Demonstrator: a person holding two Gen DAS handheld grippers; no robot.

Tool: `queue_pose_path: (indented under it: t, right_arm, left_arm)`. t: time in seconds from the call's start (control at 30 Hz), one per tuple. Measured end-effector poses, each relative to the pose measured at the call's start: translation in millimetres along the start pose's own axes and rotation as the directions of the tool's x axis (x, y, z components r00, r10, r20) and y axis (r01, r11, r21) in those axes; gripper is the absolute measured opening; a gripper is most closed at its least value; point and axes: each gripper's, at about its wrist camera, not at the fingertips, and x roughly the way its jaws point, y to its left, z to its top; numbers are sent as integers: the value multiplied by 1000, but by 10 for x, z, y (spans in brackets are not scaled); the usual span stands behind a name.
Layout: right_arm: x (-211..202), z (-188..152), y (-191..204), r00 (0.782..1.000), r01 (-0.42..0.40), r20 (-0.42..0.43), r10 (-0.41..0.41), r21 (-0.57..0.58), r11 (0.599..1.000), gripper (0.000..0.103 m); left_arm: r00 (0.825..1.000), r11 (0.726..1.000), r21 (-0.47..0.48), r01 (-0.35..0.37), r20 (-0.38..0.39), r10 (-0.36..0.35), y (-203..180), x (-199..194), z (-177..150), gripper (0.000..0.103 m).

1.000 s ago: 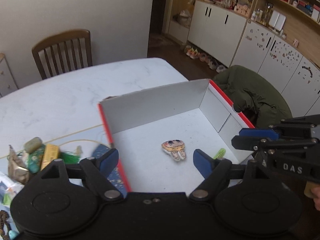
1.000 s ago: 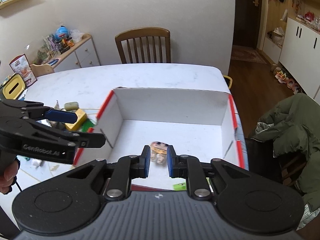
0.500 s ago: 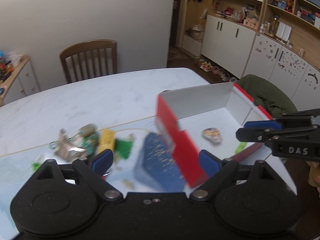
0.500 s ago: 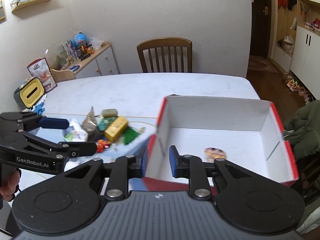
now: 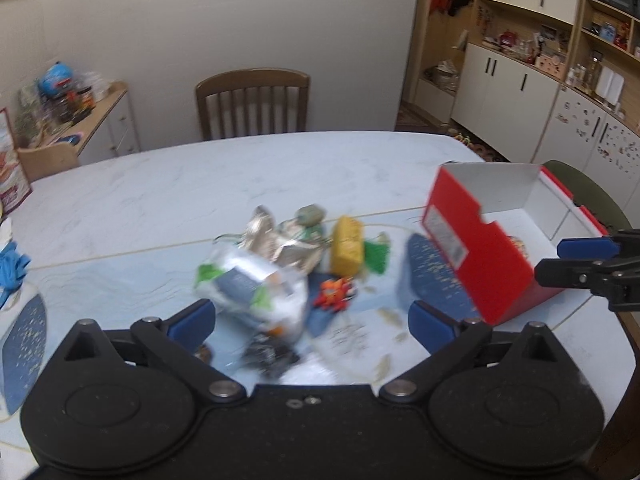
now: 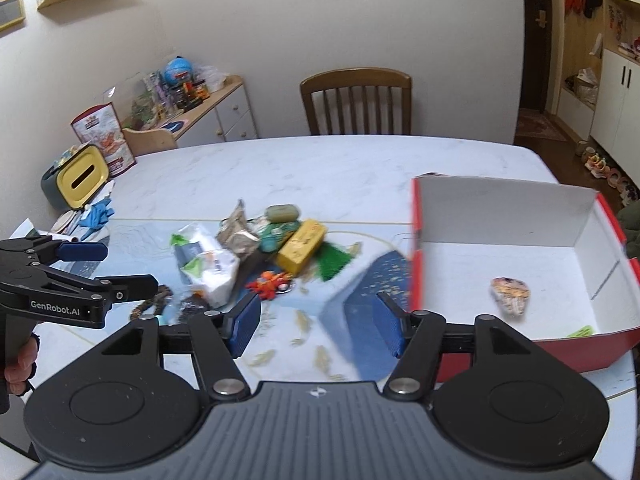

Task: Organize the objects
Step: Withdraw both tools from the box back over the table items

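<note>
Sorting clutter into a red box (image 6: pixel 516 240).
We hold both the left hand-held gripper (image 5: pixel 312 322) and the right hand-held gripper (image 6: pixel 316 322) released, empty, above the surface (image 6: pixel 320 168).

In the left wrist view we see the pile of small objects (image 5: pixel 288 264) at the centre smeared by motion blur, so the print on the white packet (image 5: pixel 256 288) cannot be read, and the dark thing (image 5: pixel 268 356) below it stays unidentifiable. The red box (image 5: pixel 480 256) hides most of its own floor there, and the right gripper (image 5: pixel 560 260) is cut off by the right edge. In the right wrist view the box's near wall (image 6: pixel 560 352) hides part of a green item (image 6: pixel 580 332), and the left edge crops the hand (image 6: pixel 20 364) at lower left.
</note>
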Motion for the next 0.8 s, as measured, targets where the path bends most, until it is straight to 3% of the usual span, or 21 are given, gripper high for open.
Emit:
queue_pose_path:
  t: [0.27,0.43,0.7,0.8]
  right_arm:
    - [229,-46,398,999,-33,-20,32,-52,998,81]
    - [457,-86,643,997,-63,-51,58,-100,993,81]
    - [863,-198,902,987,-109,-135,87,-164,981,81]
    - [983,-241,987,984,-112,-157,82,-195,974,81]
  left_arm:
    - [1000,999,-40,-12,-16,11,417,42,-137,102]
    - [999,994,-112,-6,-51,0,715,175,-232,102]
    - [992,990,-118,-72,-111,59,1080,440,-404,102]
    - [986,981,-190,-47,-169,14,1251,589,-467,102]
